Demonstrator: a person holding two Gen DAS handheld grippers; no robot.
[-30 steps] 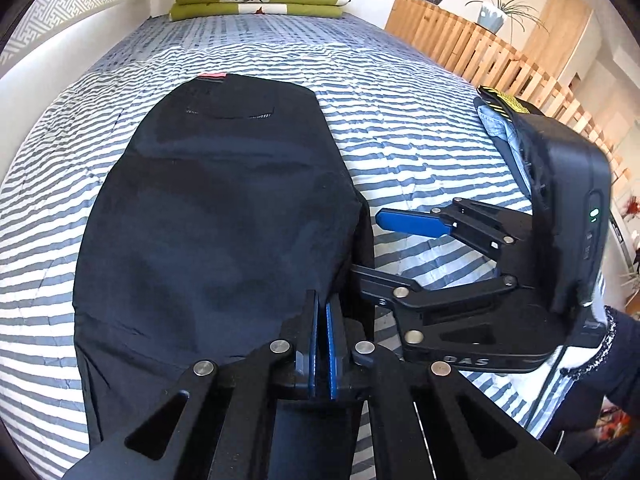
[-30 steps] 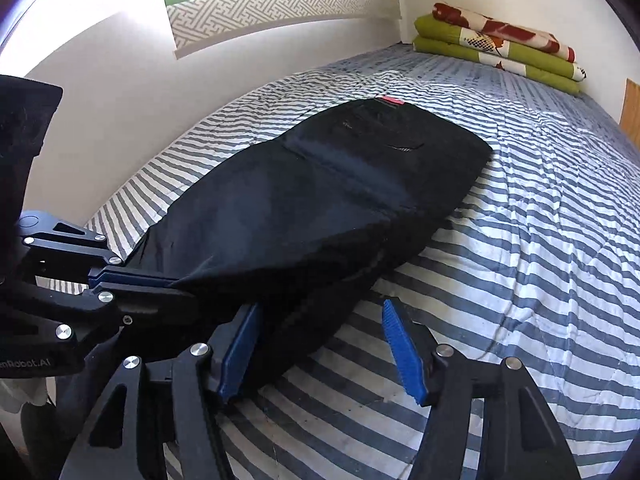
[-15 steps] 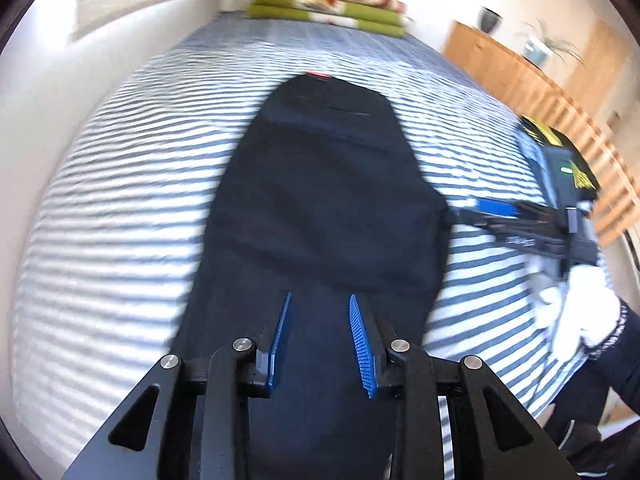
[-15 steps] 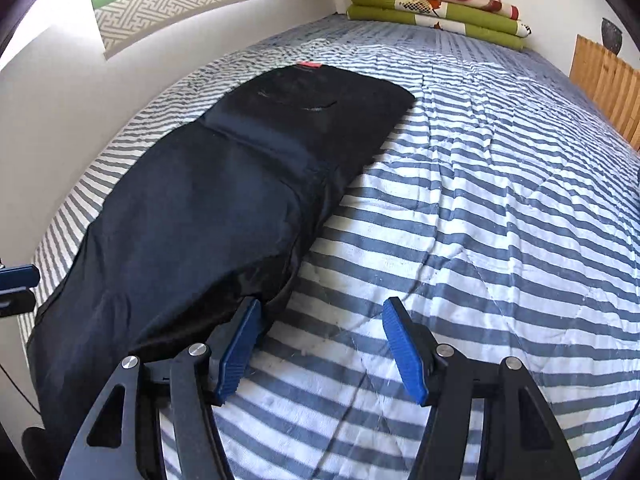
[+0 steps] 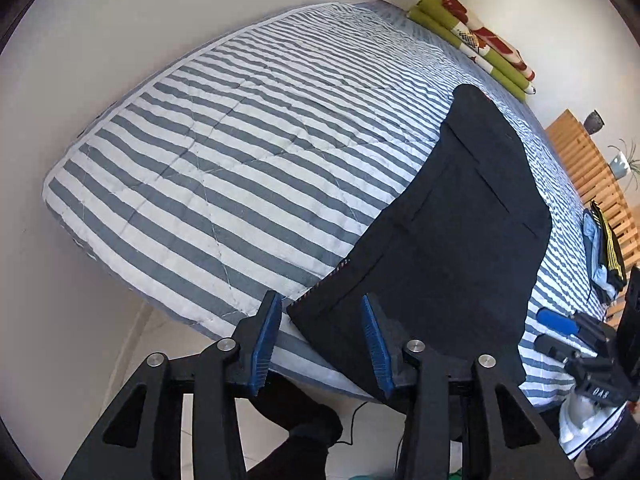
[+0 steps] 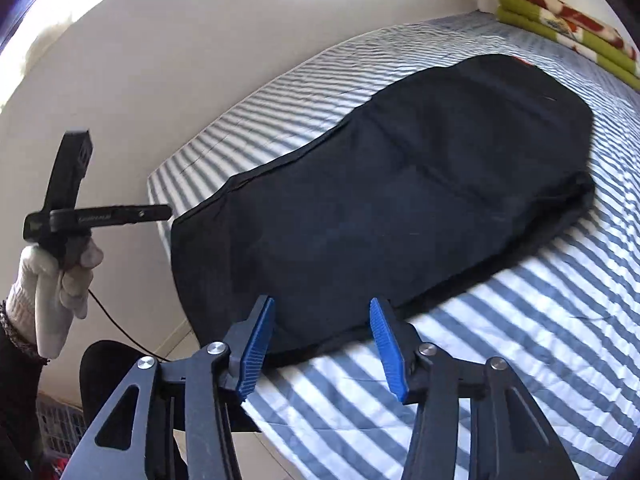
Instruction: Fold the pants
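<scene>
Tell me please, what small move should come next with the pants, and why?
Probably lower the left gripper onto the near corner of the pants and close on it. Its jaws are opening and straddle that corner at the bed edge without pressing it. The right gripper, jaws closing on nothing, hangs at the opposite near edge, so both could then lift this end toward the far end.

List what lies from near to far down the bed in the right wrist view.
Right gripper → dark pants → red label at their far end → folded green and red blankets by the wall.
</scene>
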